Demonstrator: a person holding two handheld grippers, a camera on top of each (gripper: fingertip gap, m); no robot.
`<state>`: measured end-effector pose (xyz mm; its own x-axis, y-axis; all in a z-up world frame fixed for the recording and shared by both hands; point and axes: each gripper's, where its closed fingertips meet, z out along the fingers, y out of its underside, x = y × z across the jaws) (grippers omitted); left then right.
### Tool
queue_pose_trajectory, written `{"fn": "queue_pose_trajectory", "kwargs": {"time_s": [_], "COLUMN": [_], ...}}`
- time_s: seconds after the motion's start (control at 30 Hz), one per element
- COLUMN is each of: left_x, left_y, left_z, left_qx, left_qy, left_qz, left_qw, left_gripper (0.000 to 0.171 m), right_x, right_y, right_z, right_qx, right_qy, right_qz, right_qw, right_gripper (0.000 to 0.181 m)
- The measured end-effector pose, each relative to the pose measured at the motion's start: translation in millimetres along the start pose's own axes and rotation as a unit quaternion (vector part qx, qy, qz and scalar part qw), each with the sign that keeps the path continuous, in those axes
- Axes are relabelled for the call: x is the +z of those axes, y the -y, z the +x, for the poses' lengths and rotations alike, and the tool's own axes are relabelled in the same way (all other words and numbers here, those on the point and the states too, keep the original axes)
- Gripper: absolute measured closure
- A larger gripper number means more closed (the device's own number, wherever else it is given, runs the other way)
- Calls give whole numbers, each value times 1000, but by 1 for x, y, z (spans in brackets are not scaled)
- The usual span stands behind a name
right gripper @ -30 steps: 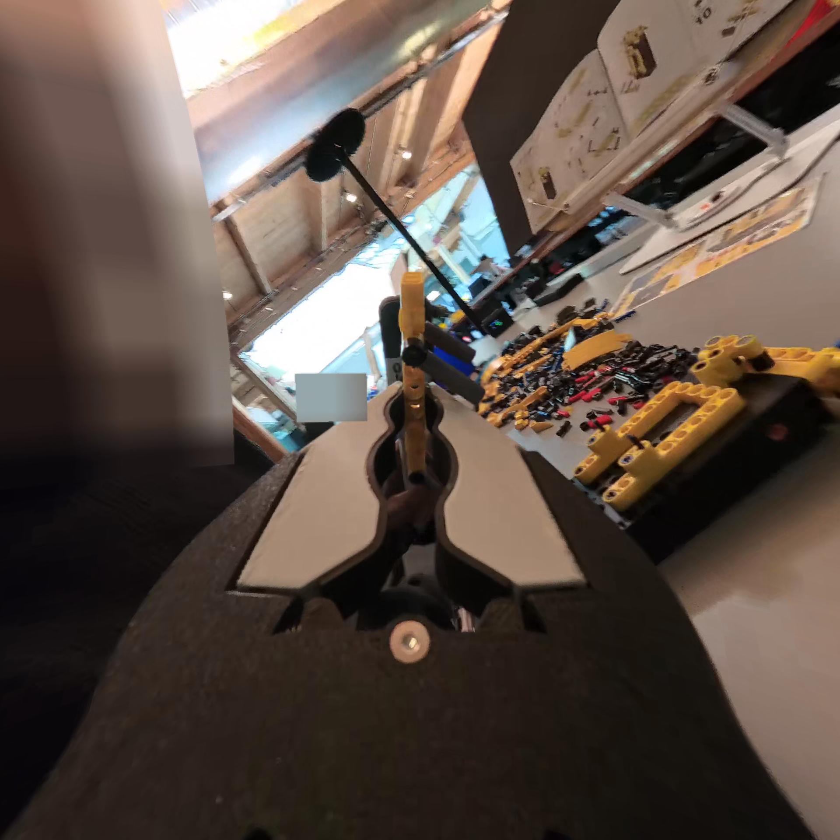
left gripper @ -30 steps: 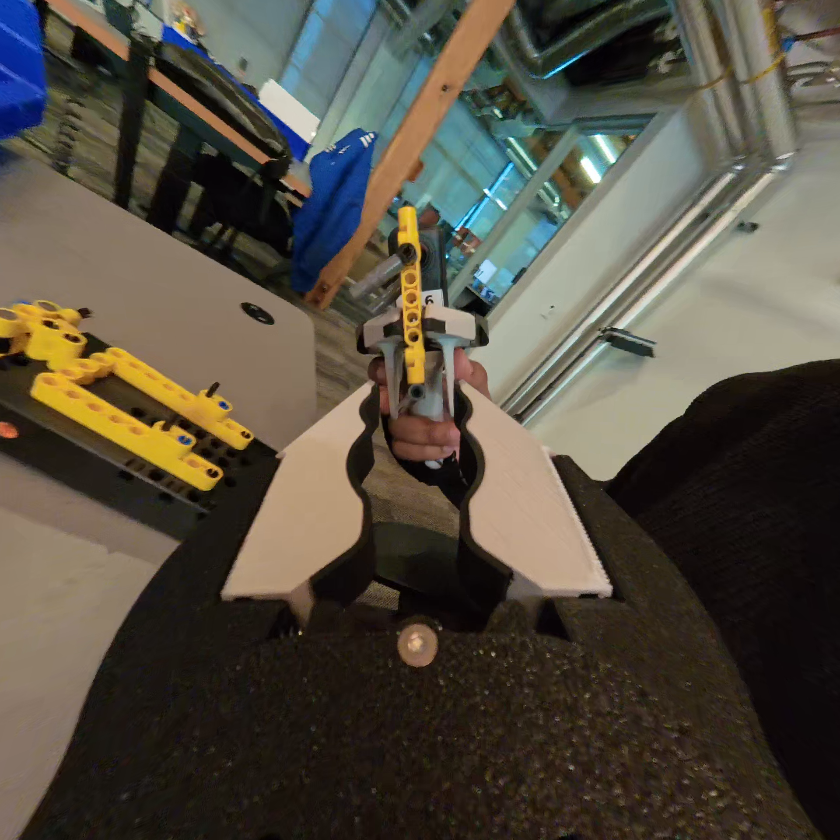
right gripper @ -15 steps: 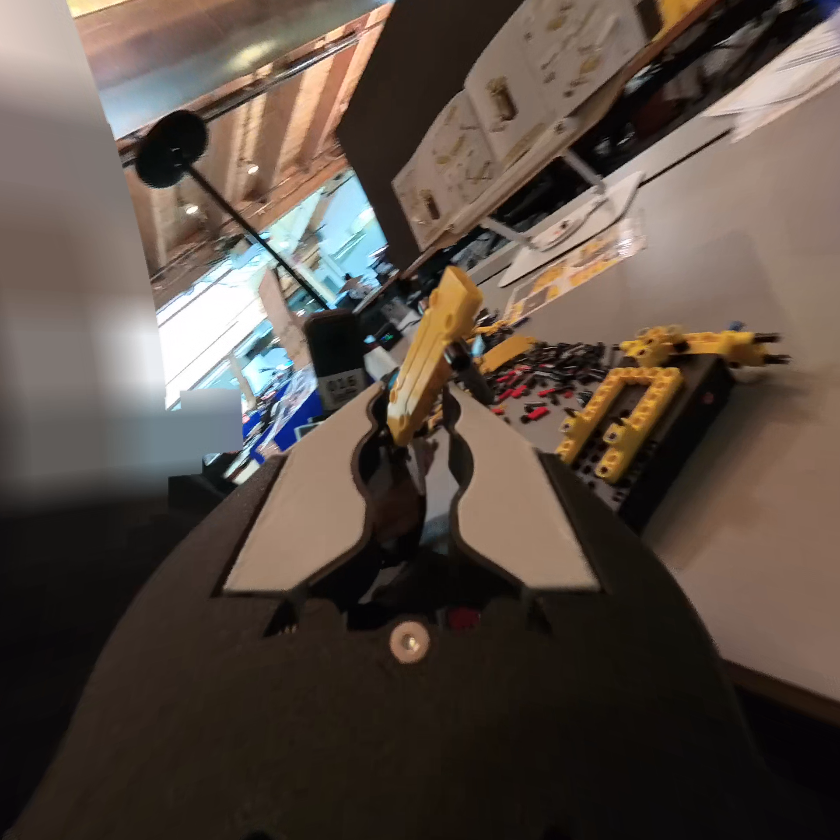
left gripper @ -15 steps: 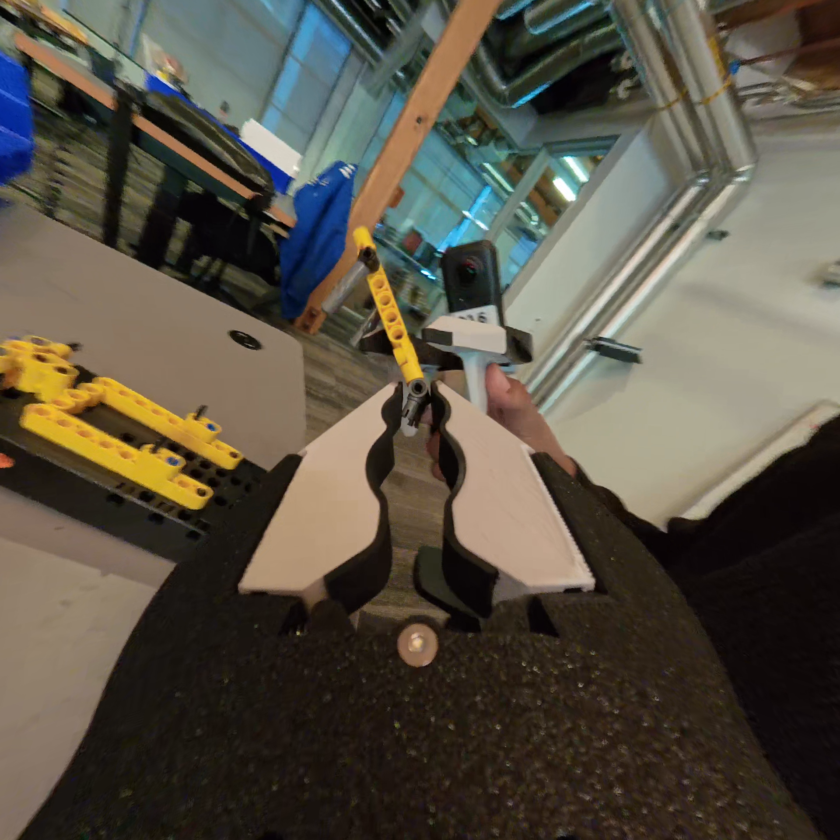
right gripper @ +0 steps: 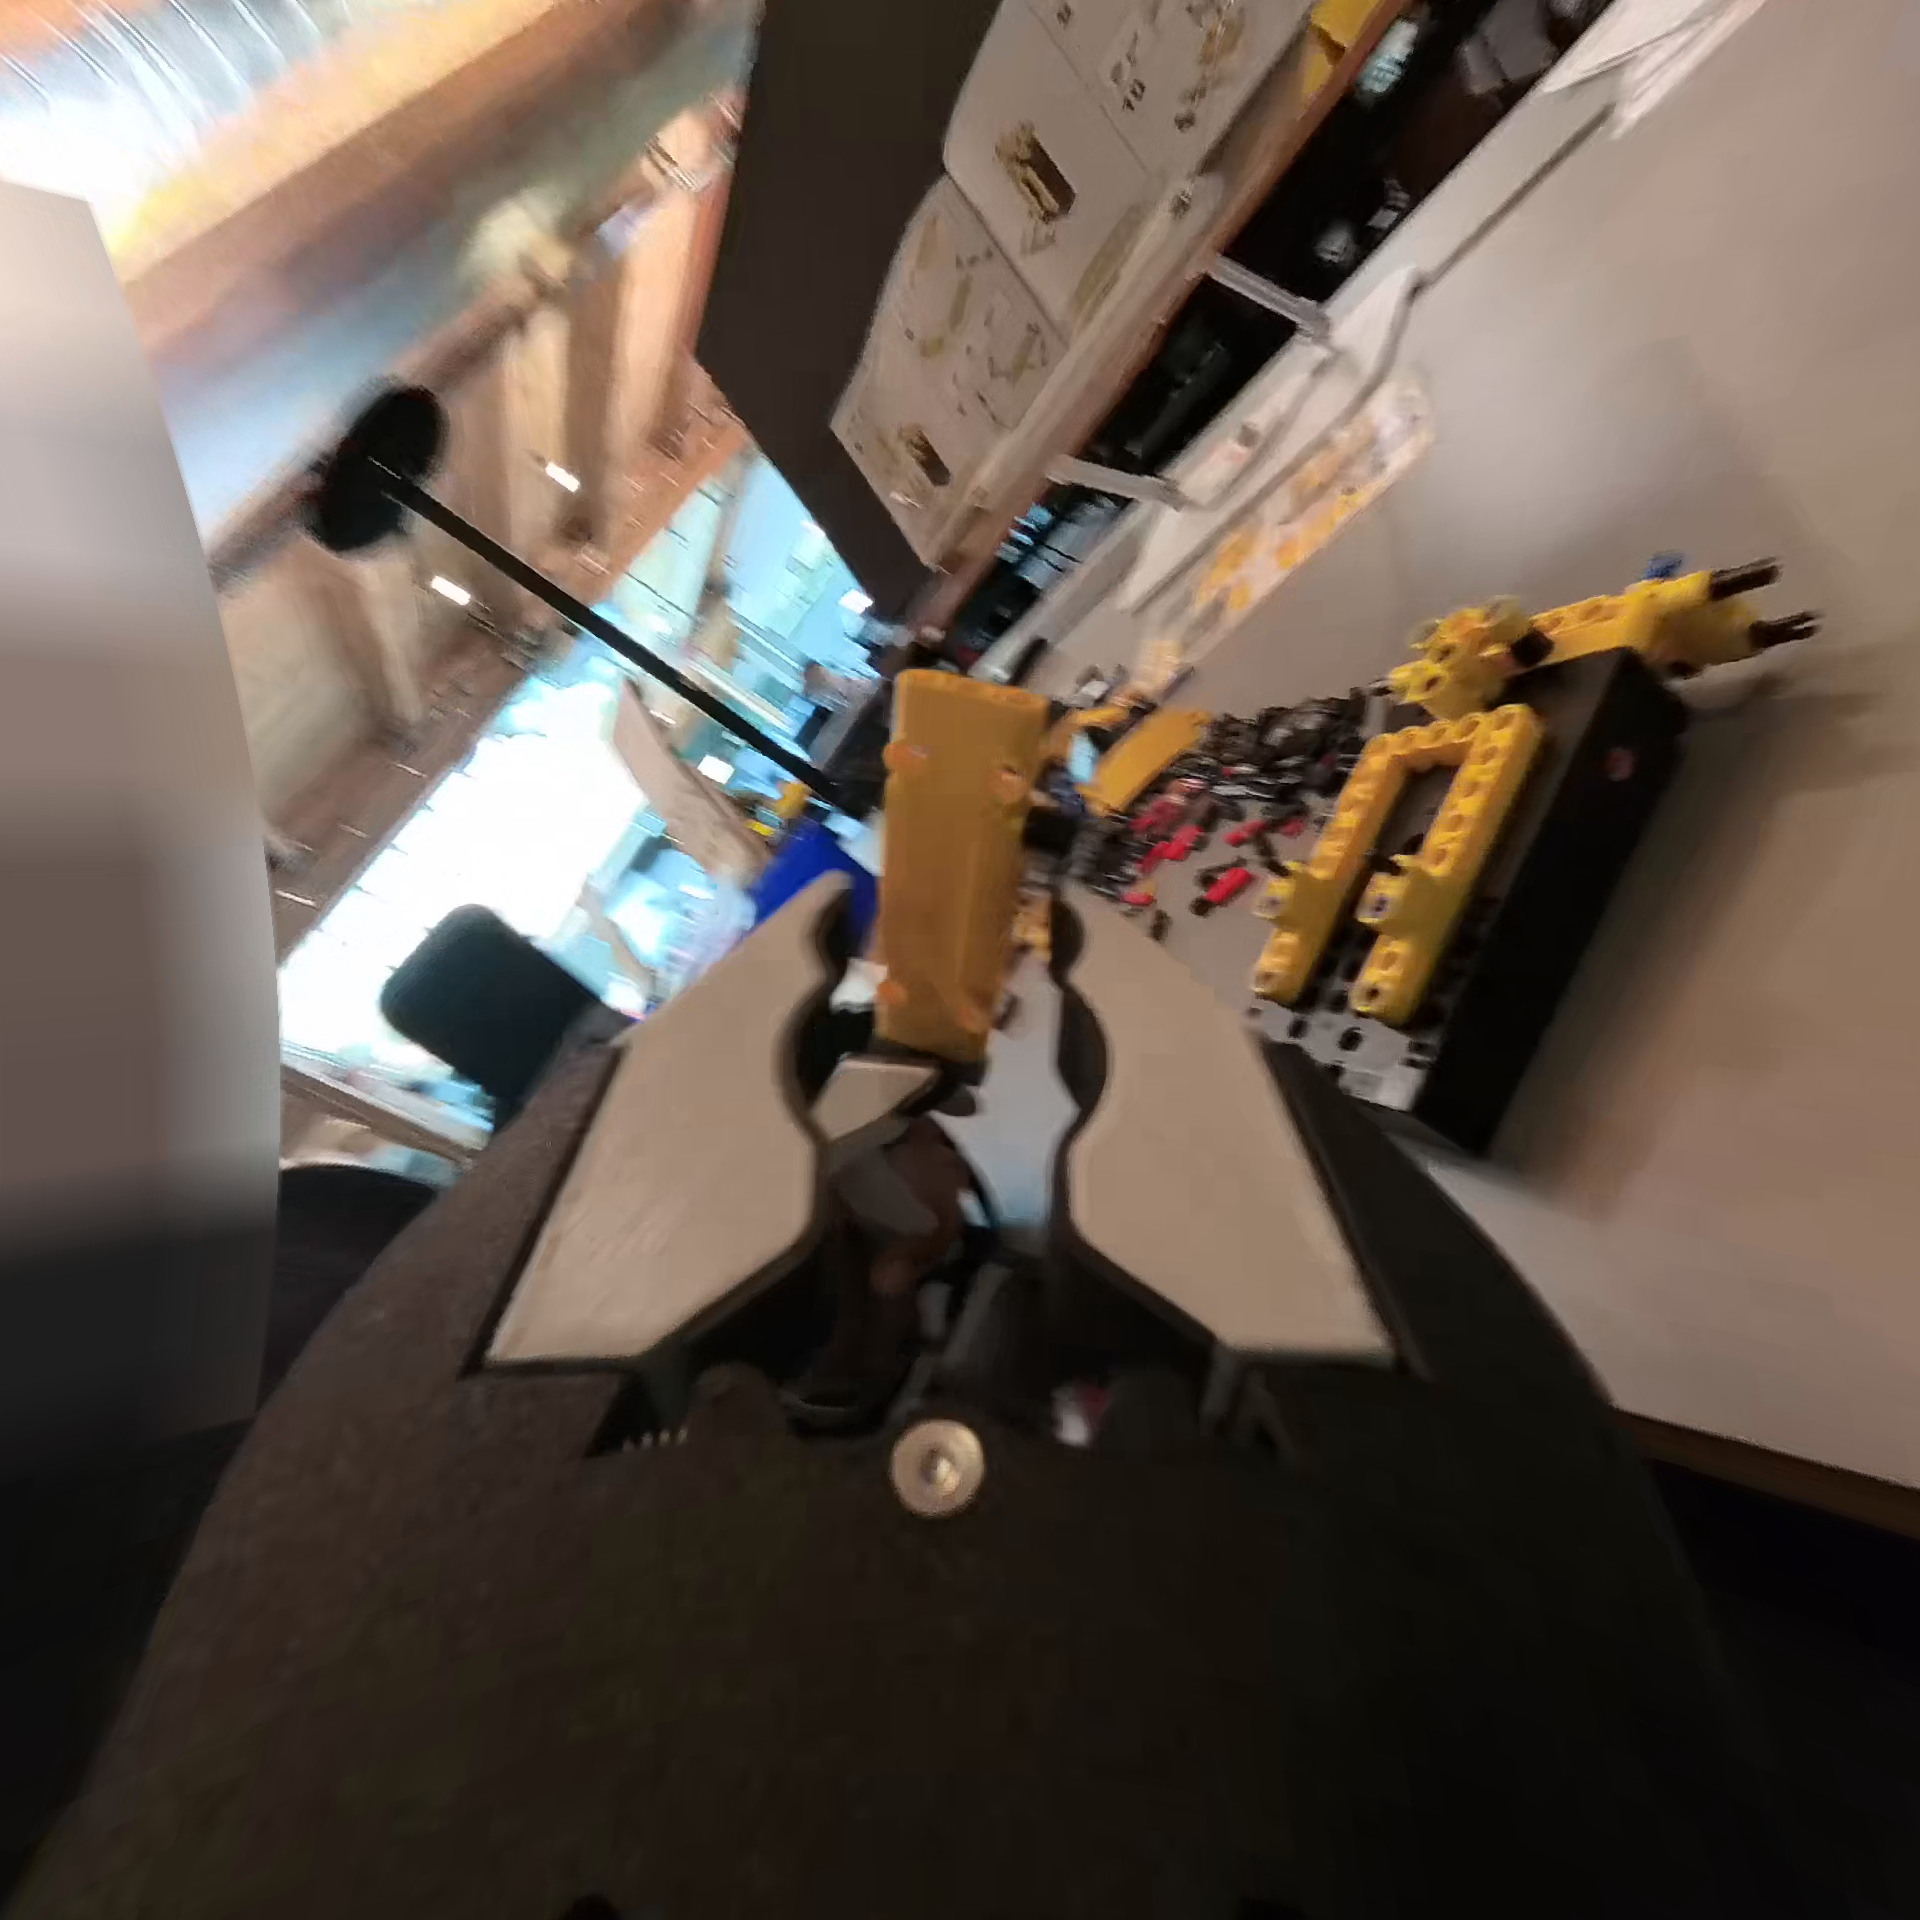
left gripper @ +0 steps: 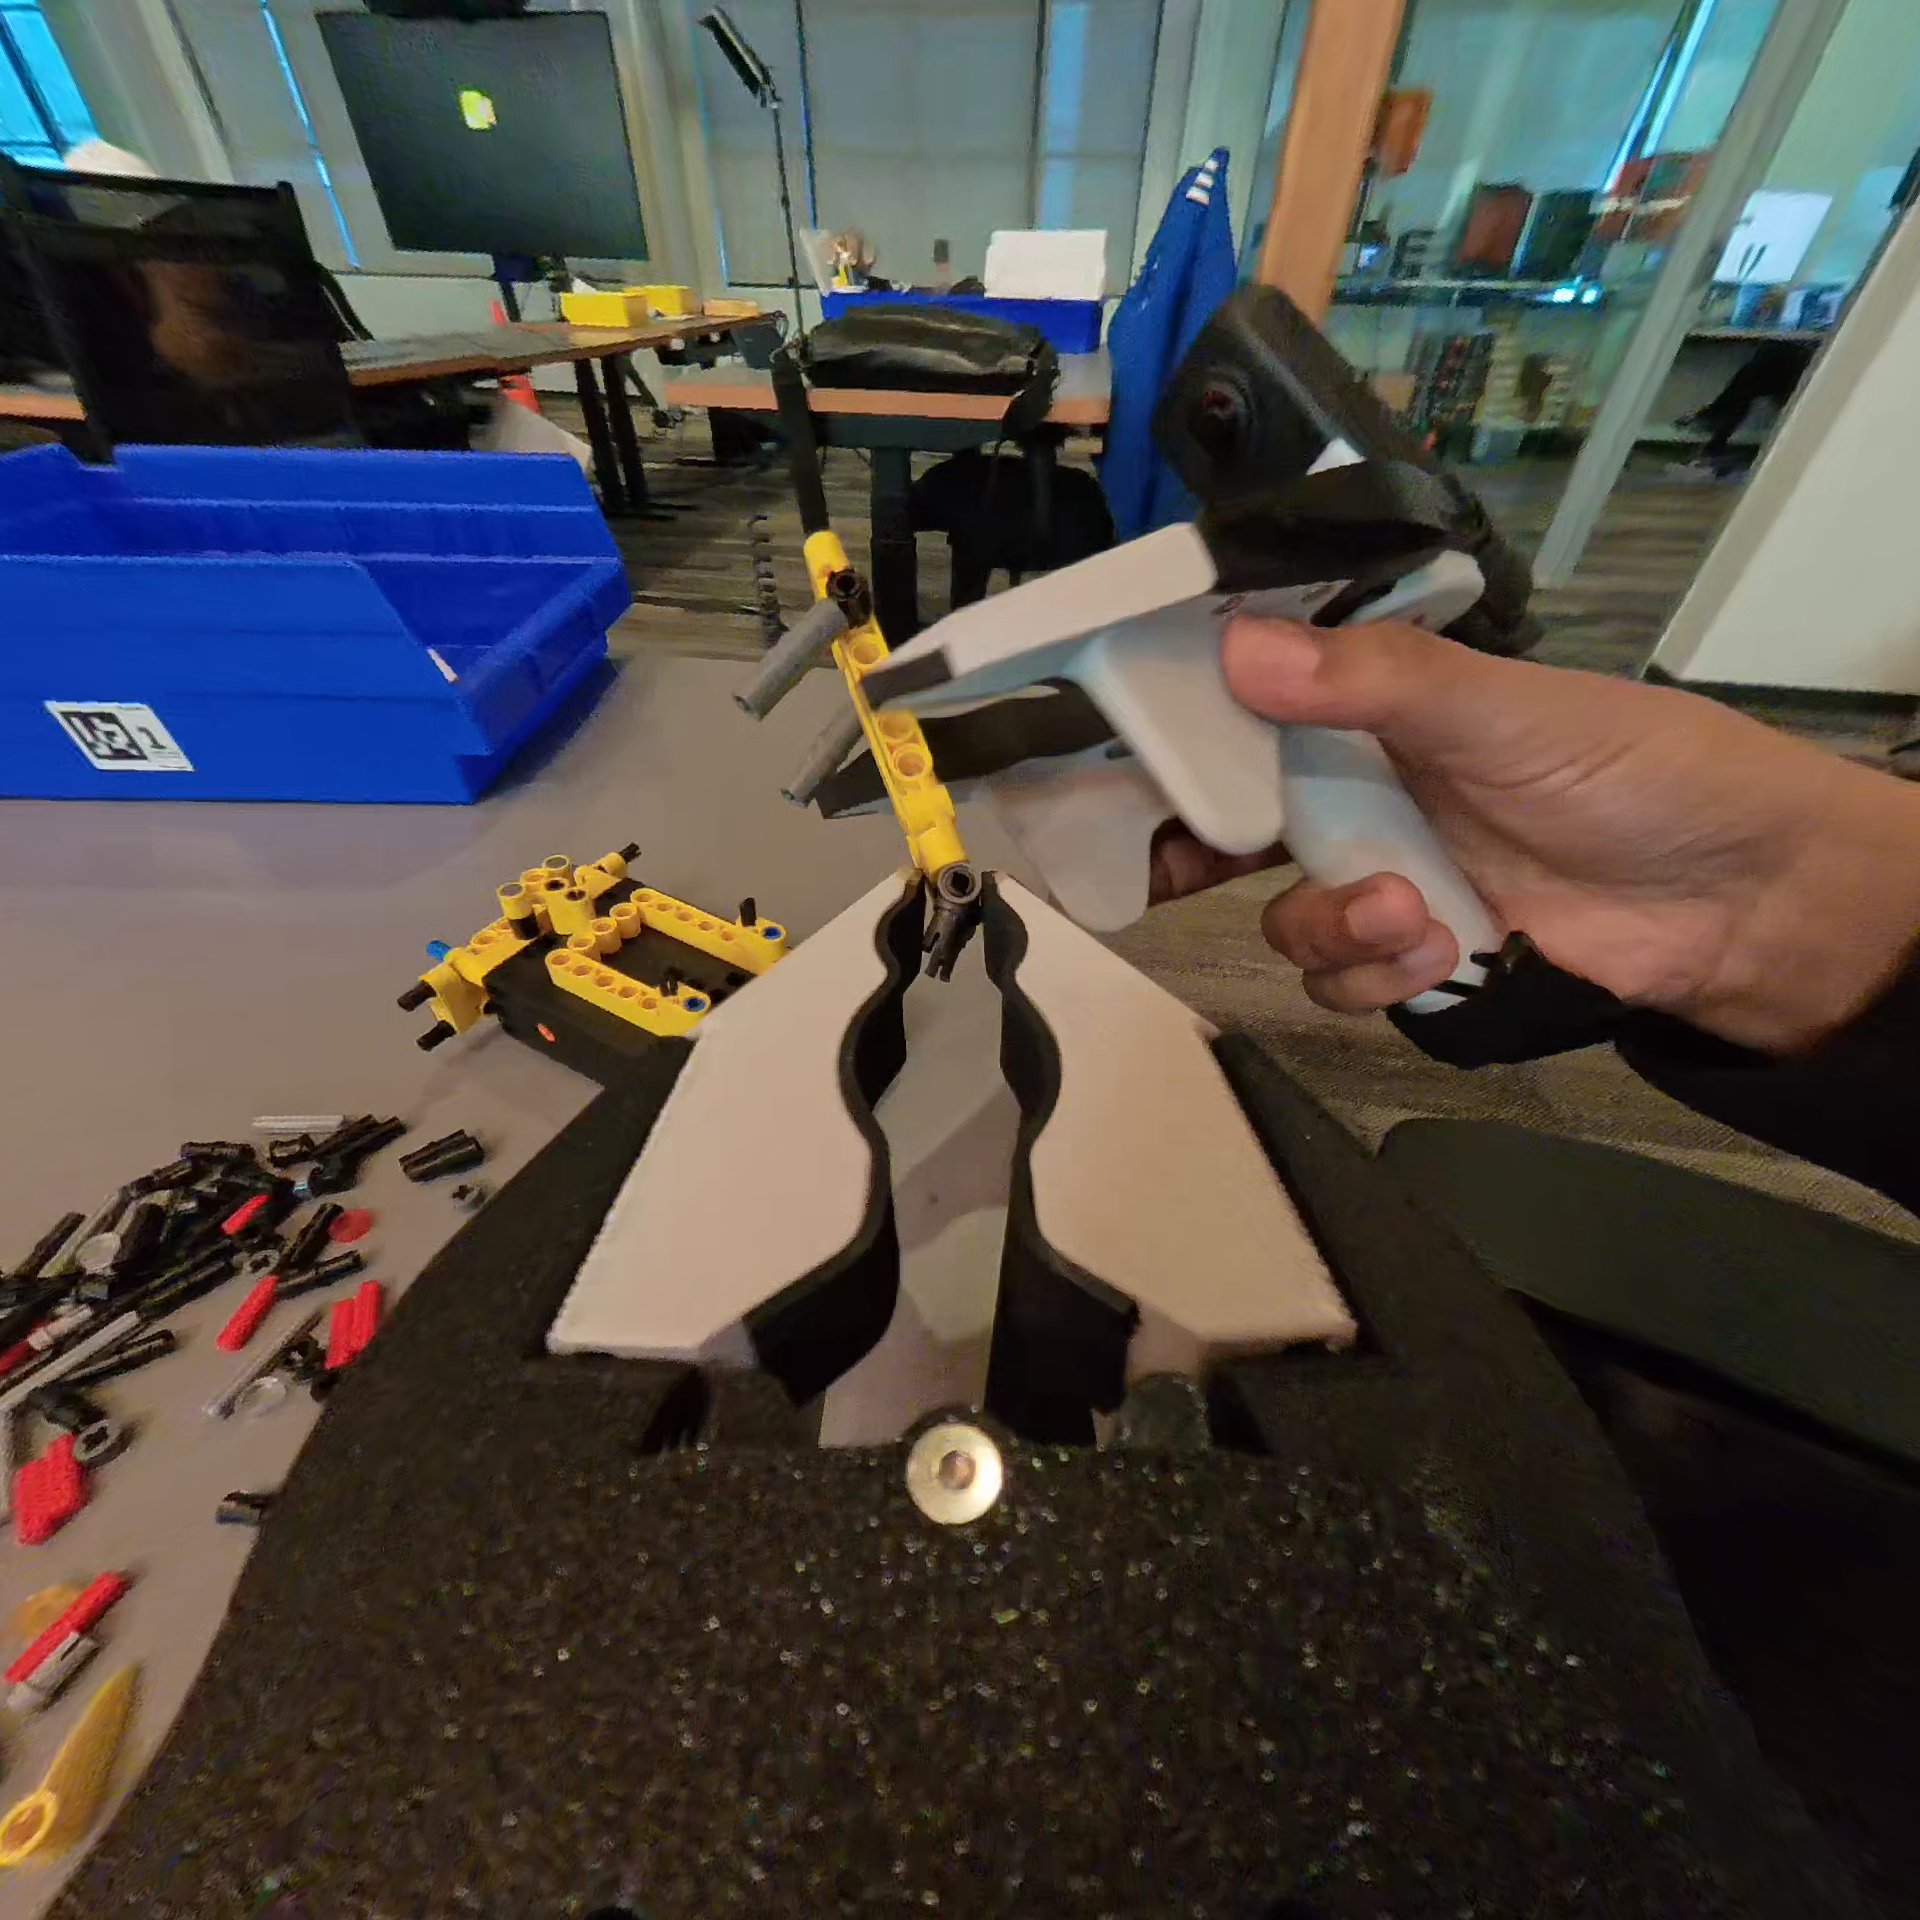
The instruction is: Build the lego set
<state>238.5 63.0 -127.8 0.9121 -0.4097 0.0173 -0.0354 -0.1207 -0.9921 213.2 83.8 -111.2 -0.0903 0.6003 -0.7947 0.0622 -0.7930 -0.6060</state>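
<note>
My left gripper (left gripper: 951, 906) is shut on the black connector (left gripper: 953, 914) at the lower end of a long yellow holed beam (left gripper: 891, 743) and holds it up above the table. Two grey pins (left gripper: 795, 660) stick out of the beam's upper part. My right gripper (left gripper: 883, 727), held by a hand (left gripper: 1558, 810), reaches in from the right with its fingers on either side of the beam's middle. In the blurred right wrist view the right gripper (right gripper: 951, 914) is open. The yellow beam (right gripper: 956, 862) stands between its fingers with gaps on both sides.
A yellow-and-black brick assembly (left gripper: 592, 966) lies on the grey table (left gripper: 208, 935); it also shows in the right wrist view (right gripper: 1455, 883). Loose black and red parts (left gripper: 156, 1278) lie at the left. A blue bin (left gripper: 291, 623) stands behind. Instruction sheets (right gripper: 1018, 260) stand at the back.
The beam passed from the right gripper to the left. The right fingers were shut on it and have opened; the left fingers were open and have shut on its lower end. Both views swung.
</note>
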Motion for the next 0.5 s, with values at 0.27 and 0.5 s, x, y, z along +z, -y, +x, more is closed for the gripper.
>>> {"fn": "queue_pose_trajectory", "kwargs": {"time_s": [0.27, 0.5], "left_x": [3, 0], "left_y": [-8, -40], "left_z": [0, -37], "left_qx": [-70, -231], "left_qy": [-33, -58], "left_qz": [-27, -125], "left_qw": [997, 963], "left_gripper": [153, 138], "right_x": [5, -13], "right_y": [1, 3], "right_z": [10, 42], "right_qx": [-104, -219], "right_qy": [-79, -221], "right_qz": [-44, -131], "right_qw": [990, 941], "right_gripper": [155, 155]}}
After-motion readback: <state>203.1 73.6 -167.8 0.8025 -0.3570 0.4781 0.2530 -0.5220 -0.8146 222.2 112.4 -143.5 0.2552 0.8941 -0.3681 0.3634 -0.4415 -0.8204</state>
